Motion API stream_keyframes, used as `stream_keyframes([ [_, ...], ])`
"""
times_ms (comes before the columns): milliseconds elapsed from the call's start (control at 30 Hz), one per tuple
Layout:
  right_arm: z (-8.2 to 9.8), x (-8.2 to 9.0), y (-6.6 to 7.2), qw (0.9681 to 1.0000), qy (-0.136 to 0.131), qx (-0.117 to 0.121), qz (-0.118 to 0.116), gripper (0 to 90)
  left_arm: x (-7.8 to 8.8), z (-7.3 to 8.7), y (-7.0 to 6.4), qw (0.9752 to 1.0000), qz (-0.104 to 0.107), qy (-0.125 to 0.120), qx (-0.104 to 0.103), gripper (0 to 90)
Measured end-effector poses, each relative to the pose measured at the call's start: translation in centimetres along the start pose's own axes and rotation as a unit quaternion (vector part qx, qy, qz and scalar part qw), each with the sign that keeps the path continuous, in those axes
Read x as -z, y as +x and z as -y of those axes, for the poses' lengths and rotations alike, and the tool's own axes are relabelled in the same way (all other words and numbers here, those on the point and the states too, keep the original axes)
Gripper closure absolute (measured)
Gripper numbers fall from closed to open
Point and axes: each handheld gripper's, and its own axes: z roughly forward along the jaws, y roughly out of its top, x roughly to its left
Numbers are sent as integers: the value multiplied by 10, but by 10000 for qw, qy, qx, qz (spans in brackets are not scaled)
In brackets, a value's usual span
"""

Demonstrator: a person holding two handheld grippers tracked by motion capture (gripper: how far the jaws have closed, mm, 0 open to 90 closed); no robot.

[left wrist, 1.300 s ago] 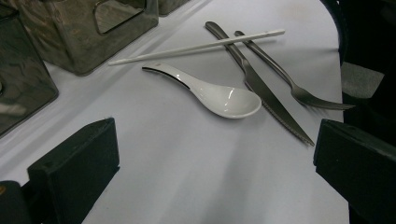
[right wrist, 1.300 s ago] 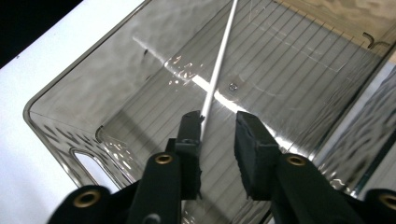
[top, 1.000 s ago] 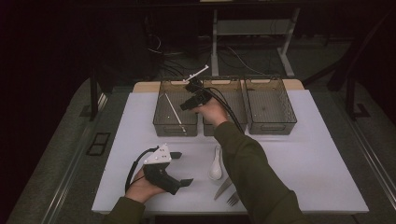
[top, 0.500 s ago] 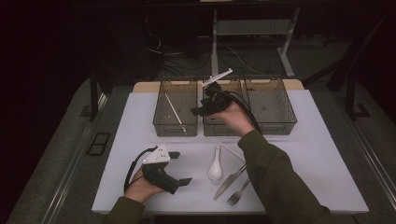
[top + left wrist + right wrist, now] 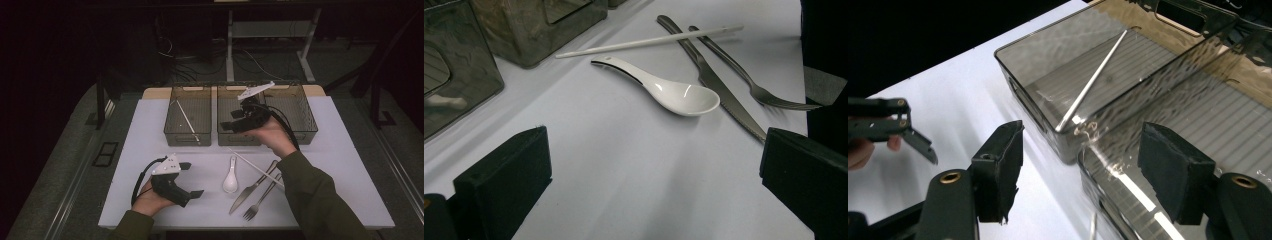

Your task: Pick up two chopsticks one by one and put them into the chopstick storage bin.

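Note:
My right gripper [image 5: 229, 120] hovers over the middle grey bin [image 5: 240, 139] with its jaws pointing left. They have just been opening and nothing is between them [image 5: 1083, 167]. One white chopstick [image 5: 185, 120] lies slanted in the left bin [image 5: 187, 141], also in the right gripper view [image 5: 1093, 82]. A second white chopstick [image 5: 252, 167] lies on the white mat beside a white spoon [image 5: 231, 180], a knife [image 5: 252, 187] and a fork [image 5: 262, 197]. My left gripper [image 5: 192, 179] rests open on the mat, facing the spoon [image 5: 674, 92] and chopstick [image 5: 649, 42].
A third grey bin [image 5: 300, 135] stands at the right of the row. The white mat [image 5: 145, 150] covers the table, with dark floor, cables and table legs beyond. The person's right sleeve [image 5: 315, 200] crosses the mat's front right.
My right gripper has moved right from above the left bin to above the middle bin, and its jaws stand wider. The left gripper and the cutlery have stayed put.

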Motion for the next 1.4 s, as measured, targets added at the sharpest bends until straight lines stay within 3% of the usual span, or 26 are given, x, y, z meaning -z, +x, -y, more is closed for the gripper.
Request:
stream_keyframes([
  [533, 41, 42, -4, 9994, -333, -41, -70, 315, -1, 2, 1, 10000, -21, -46, 9, 0],
  [900, 80, 67, -6, 9992, -367, -124, 66, 298, 0, 2, 1, 10000, -31, -5, -19, 0],
  [967, 92, 74, -6, 9991, -325, -267, 31, 295, 0, 2, 1, 10000, 6, -47, 16, 0],
  [1133, 109, 81, -6, 9989, -288, -353, 77, 292, 2, 2, 2, 10000, 42, -68, 2, 0],
  [1400, 140, 92, -4, 9980, -441, -421, 148, 315, 3, 2, 0, 10000, 48, -23, -32, 0],
])
